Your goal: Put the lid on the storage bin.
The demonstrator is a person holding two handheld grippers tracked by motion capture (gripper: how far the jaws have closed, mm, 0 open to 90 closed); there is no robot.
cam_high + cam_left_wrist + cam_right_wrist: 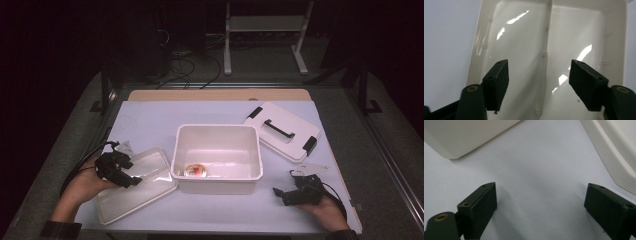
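Note:
A white open bin (pixel 218 185) stands mid-table, and a small round pink-and-orange item (pixel 196 170) lies in its front left corner. Left of the bin a shallow translucent tray (pixel 141 191) rests flat. My left gripper (pixel 131 180) hovers over that tray, held by a hand. In the left gripper view its jaws (pixel 539 85) stand open on either side of a ridge that runs down the tray (pixel 524 45); the pads touch nothing. My right gripper (pixel 278 193) rests low at the front right with its jaws (pixel 540 207) open over bare table.
A white lid with a black handle and black clips (pixel 295 125) lies behind and to the right of the bin. The bin's corner (pixel 461 137) and the lid's rim (pixel 614 152) flank the right gripper's jaws. The pale table sheet (pixel 145 122) spreads under everything.

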